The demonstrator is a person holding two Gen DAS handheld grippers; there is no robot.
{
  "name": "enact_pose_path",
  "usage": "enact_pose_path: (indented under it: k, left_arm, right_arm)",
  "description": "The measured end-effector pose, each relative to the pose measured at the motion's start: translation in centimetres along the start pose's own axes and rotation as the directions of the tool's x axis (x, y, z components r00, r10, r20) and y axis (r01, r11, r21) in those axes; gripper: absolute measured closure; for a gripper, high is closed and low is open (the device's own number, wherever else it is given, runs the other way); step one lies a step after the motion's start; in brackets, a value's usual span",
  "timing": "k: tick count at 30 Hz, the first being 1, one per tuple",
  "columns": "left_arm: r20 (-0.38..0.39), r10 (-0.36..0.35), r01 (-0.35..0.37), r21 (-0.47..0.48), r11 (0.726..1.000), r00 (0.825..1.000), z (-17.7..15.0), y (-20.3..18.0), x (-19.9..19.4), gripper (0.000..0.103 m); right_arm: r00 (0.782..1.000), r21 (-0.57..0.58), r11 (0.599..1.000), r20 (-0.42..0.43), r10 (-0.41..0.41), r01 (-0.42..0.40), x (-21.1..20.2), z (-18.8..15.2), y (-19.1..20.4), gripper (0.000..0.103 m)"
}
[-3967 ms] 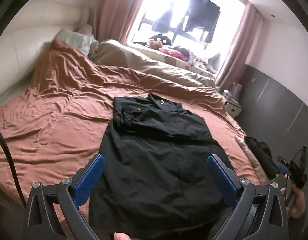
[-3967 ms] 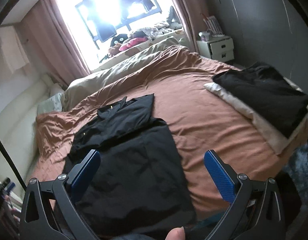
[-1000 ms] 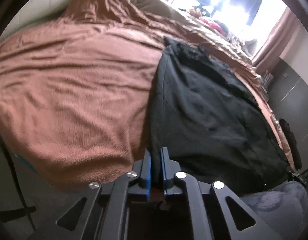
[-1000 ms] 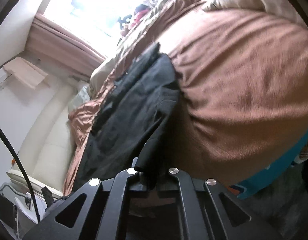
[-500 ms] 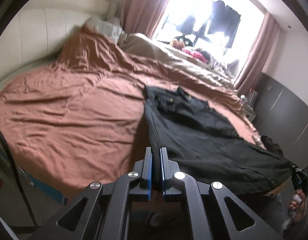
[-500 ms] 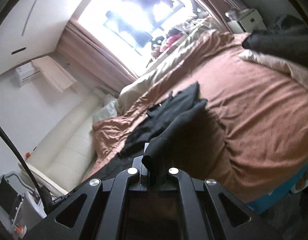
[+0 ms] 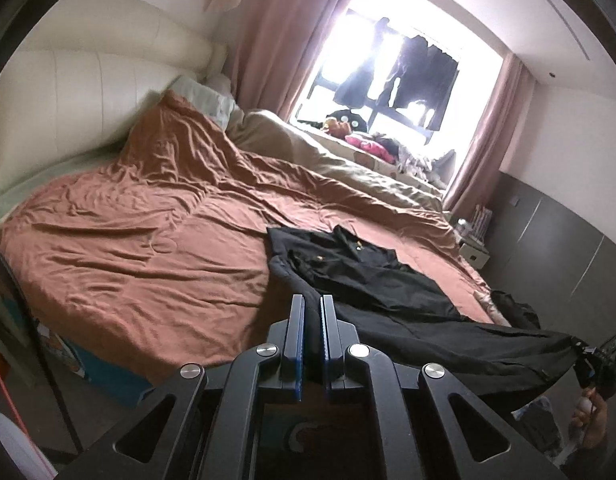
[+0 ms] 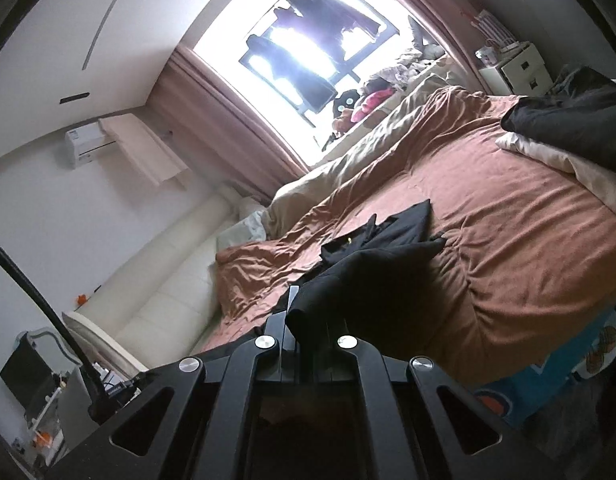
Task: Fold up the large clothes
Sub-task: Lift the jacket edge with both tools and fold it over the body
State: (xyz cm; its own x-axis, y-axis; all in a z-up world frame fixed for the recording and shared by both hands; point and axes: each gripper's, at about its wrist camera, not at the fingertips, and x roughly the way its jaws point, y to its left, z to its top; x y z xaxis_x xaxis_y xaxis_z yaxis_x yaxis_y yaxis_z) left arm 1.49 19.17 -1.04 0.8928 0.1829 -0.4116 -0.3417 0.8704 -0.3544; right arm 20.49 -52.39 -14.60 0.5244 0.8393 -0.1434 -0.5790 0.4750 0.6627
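Left gripper (image 7: 312, 312) fingers (image 7: 297, 328) with blue pads were pinched nearly together on the hem edge of the large black garment (image 7: 387, 300), fabric visible in the thin gap between them. Right gripper (image 8: 309, 312) fingers (image 8: 292, 304) were fully closed on the other bottom corner of the same garment, black cloth bunched over the tips and hiding most of them. In the left wrist view the right gripper (image 7: 595, 360) showed at the far right edge with a hand (image 7: 591, 412) below it, hem stretched taut between the two grippers and lifted off the mattress edge. The garment's upper part with collar and small gold buttons lay flat on the rust-brown bed cover (image 7: 148, 240), near the foot side of the bed. A beige duvet (image 7: 339, 160) lay along the window side. A folded dark garment on a cream cloth (image 8: 567, 120) sat on the bed's far corner, well apart from the held one. A white bedside cabinet (image 8: 515, 68) stood by the pink curtain (image 7: 276, 32)
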Motion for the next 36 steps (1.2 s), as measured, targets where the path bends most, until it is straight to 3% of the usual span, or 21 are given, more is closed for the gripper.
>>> enact_pose_path:
  k: [8, 16, 26, 36]
  left_arm:
    - [0.032, -0.020, 0.019, 0.029, 0.999, 0.999, -1.0, -0.9, -3.9, 0.096]
    - [0.060, -0.021, 0.018, 0.038, 0.999, 0.998, 1.4, -1.3, -2.3, 0.096]
    - [0.116, -0.020, 0.009, 0.097, 0.995, 0.993, 10.3, -3.1, 3.0, 0.096]
    - [0.087, -0.002, -0.011, 0.147, 0.989, 0.996, 18.4, -3.9, 13.6, 0.096]
  right_arm:
    - [1.000, -0.008, 1.000, -0.012, 0.002, -0.002, -2.8, -1.3, 0.3, 0.103]
    - [1.000, -0.032, 0.999, 0.006, 0.013, -0.013, -0.1, 1.9, 0.2, 0.103]
    - [0.998, -0.136, 0.991, 0.063, 0.029, -0.021, 8.5, 10.5, 2.3, 0.103]
    - [0.998, -0.146, 0.988, 0.043, -0.042, 0.048, 20.7, 16.6, 1.0, 0.103]
